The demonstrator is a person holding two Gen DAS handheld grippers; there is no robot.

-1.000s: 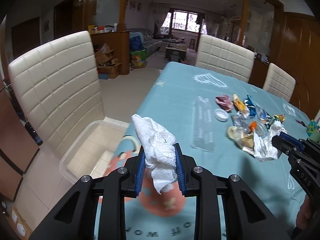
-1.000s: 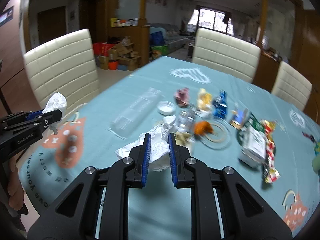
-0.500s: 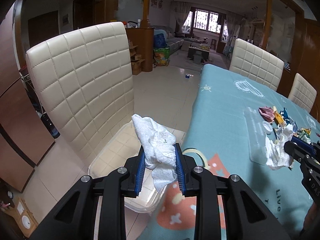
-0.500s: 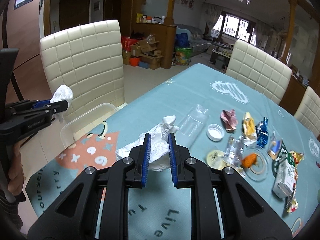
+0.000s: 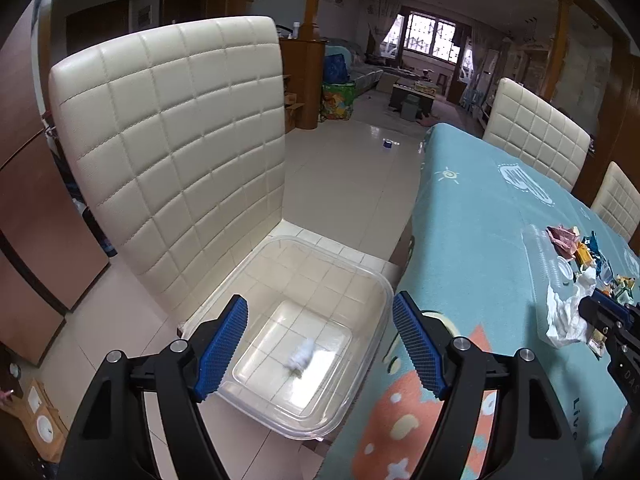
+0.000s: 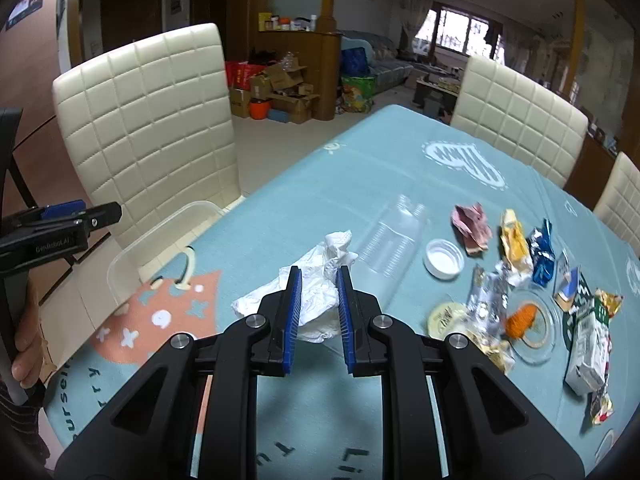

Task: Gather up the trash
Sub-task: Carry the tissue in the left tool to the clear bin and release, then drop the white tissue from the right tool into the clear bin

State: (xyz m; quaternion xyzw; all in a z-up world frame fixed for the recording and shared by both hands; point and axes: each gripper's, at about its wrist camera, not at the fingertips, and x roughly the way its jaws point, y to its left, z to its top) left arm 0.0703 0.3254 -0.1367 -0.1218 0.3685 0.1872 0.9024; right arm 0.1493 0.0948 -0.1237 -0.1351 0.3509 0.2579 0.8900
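Note:
My left gripper (image 5: pixel 319 318) hangs over a clear plastic bin (image 5: pixel 360 276) that stands on a cream chair seat. Its jaws are opening and nothing is between them. A small white tissue wad (image 5: pixel 301 357) lies blurred on the bin's bottom below them. My right gripper (image 6: pixel 318 278) is shut on a crumpled white tissue (image 6: pixel 316 276) above the blue tablecloth. The same gripper and the tissue (image 5: pixel 568 312) show at the right edge of the left wrist view. The left gripper (image 6: pixel 76 218) shows at the left of the right wrist view, above the bin (image 6: pixel 120 276).
A cream quilted chair back (image 5: pixel 168 152) rises behind the bin. On the table (image 6: pixel 360 168) lie a clear plastic bottle (image 6: pixel 396 244), a white cap (image 6: pixel 444 258), a pink wrapper (image 6: pixel 472 228), a glass dish (image 6: pixel 534 326) with an orange bit, and several snack wrappers. A hand (image 6: pixel 24 344) holds the left gripper's handle.
The left gripper moved off the table to above the bin, opened and let its tissue wad fall in. The right gripper carried its tissue leftward toward the table's edge.

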